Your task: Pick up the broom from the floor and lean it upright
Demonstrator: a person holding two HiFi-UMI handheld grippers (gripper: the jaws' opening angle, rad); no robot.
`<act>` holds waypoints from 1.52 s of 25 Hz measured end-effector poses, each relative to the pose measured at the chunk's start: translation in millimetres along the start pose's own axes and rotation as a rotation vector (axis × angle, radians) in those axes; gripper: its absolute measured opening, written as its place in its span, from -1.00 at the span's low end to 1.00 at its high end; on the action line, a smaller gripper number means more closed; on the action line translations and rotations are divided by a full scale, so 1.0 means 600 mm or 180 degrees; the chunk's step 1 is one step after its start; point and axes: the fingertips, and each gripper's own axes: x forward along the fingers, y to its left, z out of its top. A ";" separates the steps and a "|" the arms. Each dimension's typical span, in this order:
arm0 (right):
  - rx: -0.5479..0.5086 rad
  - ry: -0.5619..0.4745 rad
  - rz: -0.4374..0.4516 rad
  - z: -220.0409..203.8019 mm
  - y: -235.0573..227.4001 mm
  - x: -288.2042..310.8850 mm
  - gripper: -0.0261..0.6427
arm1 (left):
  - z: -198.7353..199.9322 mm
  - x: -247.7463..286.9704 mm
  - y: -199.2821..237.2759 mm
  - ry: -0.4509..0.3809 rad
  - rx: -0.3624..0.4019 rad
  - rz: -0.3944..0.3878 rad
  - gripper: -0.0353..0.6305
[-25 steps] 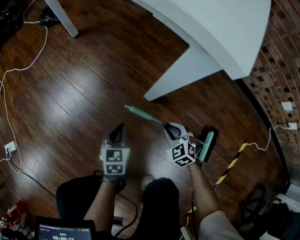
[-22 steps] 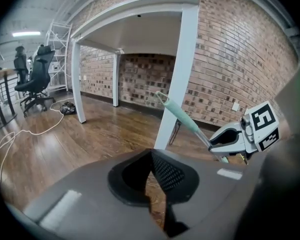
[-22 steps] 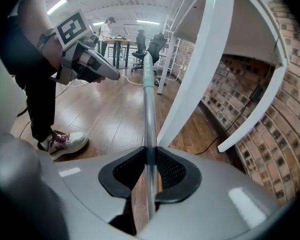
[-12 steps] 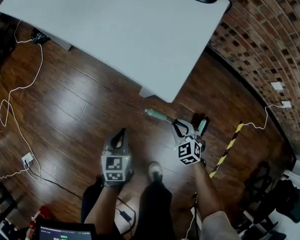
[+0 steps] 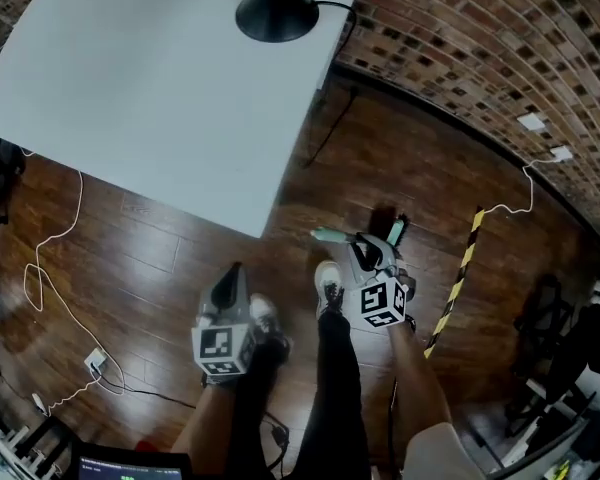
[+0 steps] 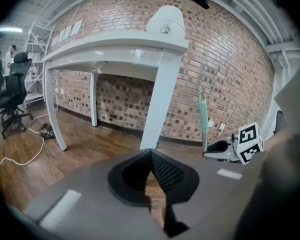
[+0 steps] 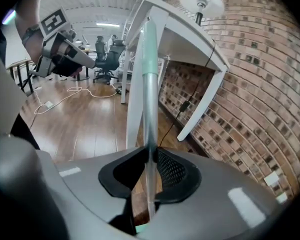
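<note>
Dark wooden floor [image 5: 140, 258] and a brick wall [image 5: 460, 58] surround a white table [image 5: 160, 98] which carries a black lamp base [image 5: 277, 13]. The picking up seems to be done: the broom [image 5: 332, 236] is no longer lying flat, and in the right gripper view its pale green and silver handle [image 7: 149, 84] stands almost upright in front of the table's legs. Its dark head [image 5: 396, 231] is low, to the right of the table's near corner, on the brick wall side; whether it rests on the floor I cannot tell. What is left, in my judgement, is to bring the broom to a support, perhaps the wall or the table, lean it there and let it go. The right gripper [image 5: 363, 256] is just to the right of the same table corner, pointing forward and down, and its jaws are clamped on the silver part of the handle, which passes straight between the pads. The left gripper [image 5: 232, 280] is just in front of that corner, on the person's side, and is well apart from the broom; its jaws meet at the tips with nothing between them, so it takes no part in the holding. The person's legs and shoes [image 5: 327, 286] are between the two grippers.
</note>
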 end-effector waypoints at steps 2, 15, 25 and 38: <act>0.0106 -0.0044 -0.0073 0.009 -0.025 -0.003 -0.66 | 0.006 0.009 -0.009 0.0042 0.0043 0.0019 -0.89; 0.0540 -0.0328 -0.0106 0.126 -0.160 0.056 -0.65 | 0.064 0.032 -0.067 0.0032 -0.0076 0.0293 -0.89; 0.0452 -0.0417 -0.0041 0.214 -0.220 0.122 -0.65 | 0.085 0.044 -0.059 0.0063 -0.0037 0.0412 -0.89; 0.0355 -0.0324 0.0081 0.241 -0.195 0.164 -0.64 | 0.101 0.075 -0.082 -0.0002 0.0036 0.0254 -0.89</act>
